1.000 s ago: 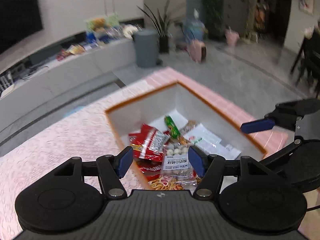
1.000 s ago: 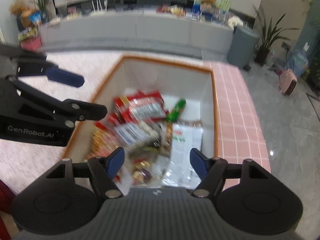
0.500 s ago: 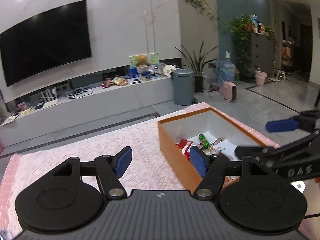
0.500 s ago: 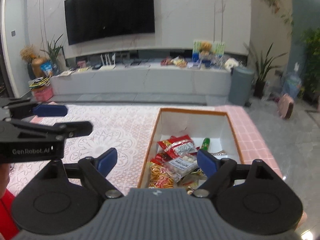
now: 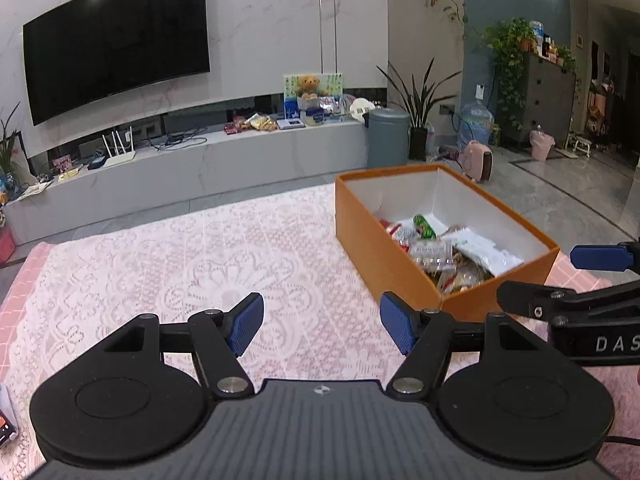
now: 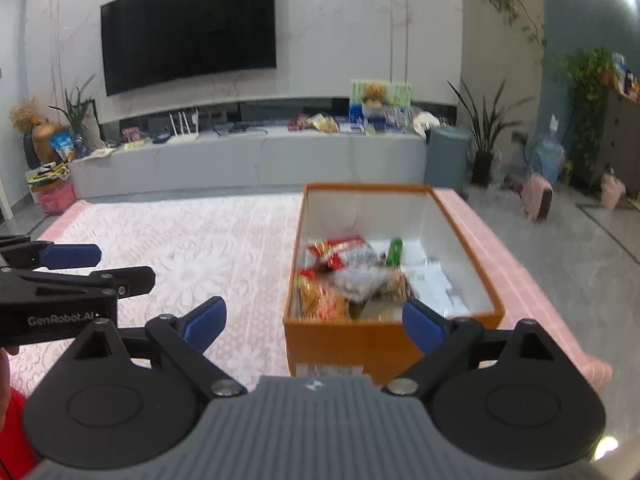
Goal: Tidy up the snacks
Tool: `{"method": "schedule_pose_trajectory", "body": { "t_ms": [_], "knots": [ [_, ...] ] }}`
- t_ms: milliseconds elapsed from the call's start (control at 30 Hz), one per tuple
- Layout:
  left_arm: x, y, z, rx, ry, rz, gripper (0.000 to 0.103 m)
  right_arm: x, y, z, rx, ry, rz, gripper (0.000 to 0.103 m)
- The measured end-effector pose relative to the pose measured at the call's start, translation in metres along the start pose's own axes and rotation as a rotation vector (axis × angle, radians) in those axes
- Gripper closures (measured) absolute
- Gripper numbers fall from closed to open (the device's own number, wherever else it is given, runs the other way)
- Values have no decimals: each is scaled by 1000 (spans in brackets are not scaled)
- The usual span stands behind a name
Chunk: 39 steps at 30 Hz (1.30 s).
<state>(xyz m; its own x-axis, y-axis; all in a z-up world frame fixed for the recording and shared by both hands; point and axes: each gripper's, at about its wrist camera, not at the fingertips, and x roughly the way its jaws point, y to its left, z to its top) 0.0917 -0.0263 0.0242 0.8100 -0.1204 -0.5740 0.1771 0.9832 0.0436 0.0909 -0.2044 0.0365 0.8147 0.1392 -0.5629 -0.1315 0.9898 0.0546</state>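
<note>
Nearest the left wrist camera, the left gripper (image 5: 321, 327) hangs over the lace tablecloth (image 5: 200, 264) with its blue pads spread apart and nothing between them. At the right edge of that view the right gripper (image 5: 560, 276) reaches in from the side, one blue pad and a black finger showing beside the near corner of the box.

From the right wrist camera, the right gripper (image 6: 314, 322) has just been opening its jaws; they stand wide, empty, with the near wall of the orange cardboard box (image 6: 340, 340) behind the gap. To its left the left gripper (image 6: 80, 266) shows side-on above the cloth, and a bit of red sleeve (image 6: 12, 432) sits in the lower left corner.

Just past the grippers, the box stands on the right part of the pink-bordered table, open-topped, white inside. The snack packets (image 6: 352, 276) lie heaped in its near half: red and silver bags, an orange-yellow bag, a white flat packet and a green tube (image 6: 395, 251) farther in.

Beyond the table runs a long grey TV bench (image 5: 192, 168) strewn with small items, a grey bin (image 5: 388, 136) at its right end, a potted plant (image 5: 420, 96) beside that, and a dark television (image 5: 116, 40) on the marble wall.
</note>
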Motion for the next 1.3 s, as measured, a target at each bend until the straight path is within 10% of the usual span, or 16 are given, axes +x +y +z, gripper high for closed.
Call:
{"method": "schedule_pose_trajectory", "body": {
  "t_ms": [1300],
  "knots": [
    [17, 2, -13, -20, 122, 35, 25, 16, -1, -18, 10, 62, -74, 10]
  ]
}}
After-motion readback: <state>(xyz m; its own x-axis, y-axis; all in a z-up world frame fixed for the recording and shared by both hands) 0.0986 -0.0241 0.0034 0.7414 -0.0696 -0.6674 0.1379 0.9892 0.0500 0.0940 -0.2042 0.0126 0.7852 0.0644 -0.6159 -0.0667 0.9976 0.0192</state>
